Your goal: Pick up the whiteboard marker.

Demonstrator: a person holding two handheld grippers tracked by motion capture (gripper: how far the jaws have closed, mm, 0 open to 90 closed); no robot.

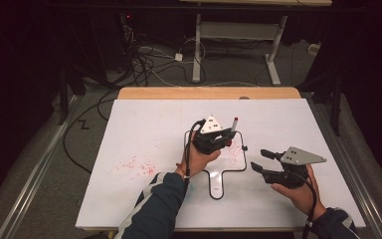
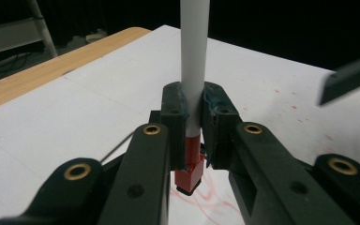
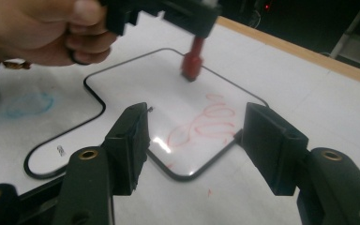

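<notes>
A red marker with a white barrel stands almost upright in my left gripper, which is shut on it. Its red end points down, just over a small black-rimmed whiteboard that carries red scribbles. My right gripper hovers to the right of that board, open with nothing between its jaws. In the right gripper view the left gripper and the marker sit at the top, above the board's far part.
The small board lies on a large white sheet marked with red smudges and a faint blue smudge. A wooden table edge runs along the back. Cables and a desk frame lie beyond on the floor.
</notes>
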